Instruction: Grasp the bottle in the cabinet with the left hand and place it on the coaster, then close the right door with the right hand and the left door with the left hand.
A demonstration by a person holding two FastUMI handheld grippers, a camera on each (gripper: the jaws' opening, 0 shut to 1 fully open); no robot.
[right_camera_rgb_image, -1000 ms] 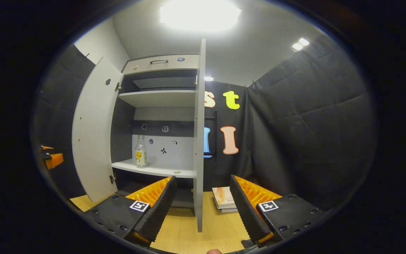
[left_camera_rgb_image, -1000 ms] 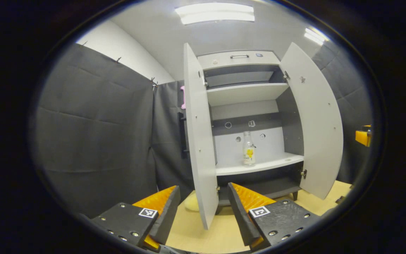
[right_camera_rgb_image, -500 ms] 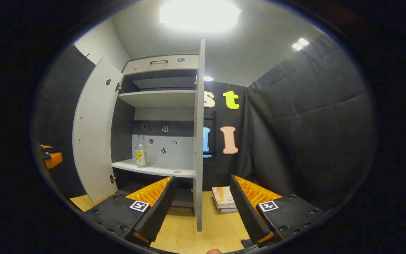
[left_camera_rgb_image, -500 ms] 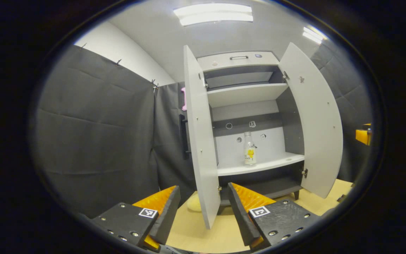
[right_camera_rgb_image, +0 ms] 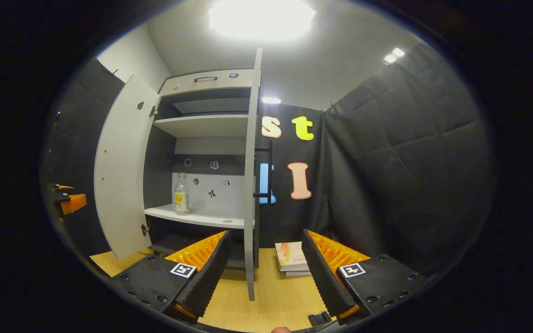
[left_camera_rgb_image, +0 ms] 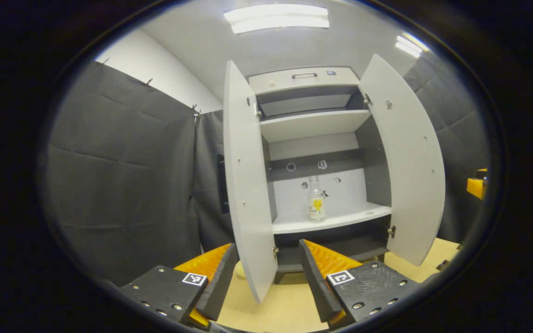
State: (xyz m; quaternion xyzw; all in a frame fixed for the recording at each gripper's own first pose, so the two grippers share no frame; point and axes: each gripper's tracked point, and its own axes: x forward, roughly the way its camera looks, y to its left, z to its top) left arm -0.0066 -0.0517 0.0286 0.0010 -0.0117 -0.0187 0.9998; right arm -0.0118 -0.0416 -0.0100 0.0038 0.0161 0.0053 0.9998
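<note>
Both grippers [left_camera_rgb_image: 266, 277] [right_camera_rgb_image: 264, 273] gape empty; bottle [left_camera_rgb_image: 316, 200] label's yellow print is unreadable.

There is one cabinet [left_camera_rgb_image: 310, 152] with two open doors, the left door [left_camera_rgb_image: 245, 185] and the right door [left_camera_rgb_image: 405, 162], and two pale shelves inside. One bottle [left_camera_rgb_image: 316, 205] stands on the lower shelf [left_camera_rgb_image: 336, 219]. One stack of books [right_camera_rgb_image: 290, 259] lies on the one wooden table [right_camera_rgb_image: 271, 300], and two grippers show.
</note>
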